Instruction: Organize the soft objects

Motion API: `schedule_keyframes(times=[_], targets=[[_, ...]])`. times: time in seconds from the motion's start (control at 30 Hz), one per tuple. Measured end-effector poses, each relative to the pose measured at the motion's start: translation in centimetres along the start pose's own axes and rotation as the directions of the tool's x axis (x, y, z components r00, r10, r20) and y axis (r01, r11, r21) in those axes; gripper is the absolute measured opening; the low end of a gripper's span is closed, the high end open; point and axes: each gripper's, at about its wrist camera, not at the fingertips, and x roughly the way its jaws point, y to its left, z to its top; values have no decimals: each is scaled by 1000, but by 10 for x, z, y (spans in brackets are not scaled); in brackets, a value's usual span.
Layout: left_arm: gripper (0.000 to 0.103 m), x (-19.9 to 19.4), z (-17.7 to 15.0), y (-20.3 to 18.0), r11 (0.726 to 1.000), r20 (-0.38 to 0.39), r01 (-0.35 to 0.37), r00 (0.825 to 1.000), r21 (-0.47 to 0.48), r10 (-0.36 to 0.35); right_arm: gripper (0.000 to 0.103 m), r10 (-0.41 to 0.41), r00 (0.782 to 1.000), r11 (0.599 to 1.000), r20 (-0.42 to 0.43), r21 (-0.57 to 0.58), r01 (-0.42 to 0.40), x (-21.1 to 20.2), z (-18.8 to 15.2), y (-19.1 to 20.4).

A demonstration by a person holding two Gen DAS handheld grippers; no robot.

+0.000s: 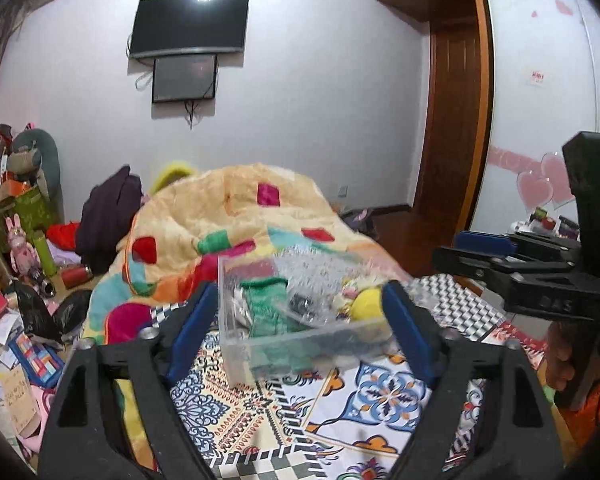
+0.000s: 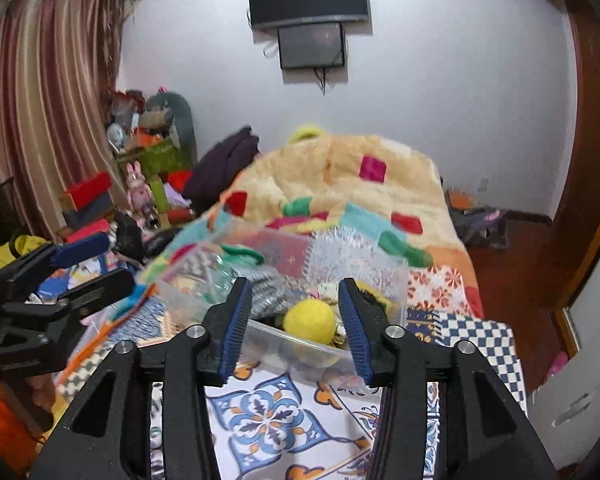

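Patterned bedsheet [image 2: 260,412] spreads under everything we see; a cream blanket [image 1: 220,200] with coloured patches is heaped behind the box. Clear plastic box [image 1: 300,340] sits on the sheet, our landmark. Inside it we note a green knitted piece [image 1: 266,308] toward its left, a grey-and-white knit [image 2: 266,292] near the middle, and a yellow ball [image 2: 309,320] toward its right front. Left gripper [image 1: 300,320] hovers just before the box, fingers spread wide, holding nothing. Right gripper [image 2: 296,320] likewise sits before the box, fingers apart and empty, framing the ball.
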Motion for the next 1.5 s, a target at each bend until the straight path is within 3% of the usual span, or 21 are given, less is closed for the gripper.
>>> schedule_keyframes(times=[0.2,0.4,1.5], targets=[[103,-29,11,-9,1000,81,-9,997,9,8,83,-21,995,1000,101,-10,22,-38,3,9],[103,-44,16,-18,999,115,-7,993,31,3,90,-29,989,999,142,-9,31,-54,1,12],[103,-45,15,-20,1000,123,-8,992,16,6,92,-42,984,999,174,0,42,-68,-7,16]])
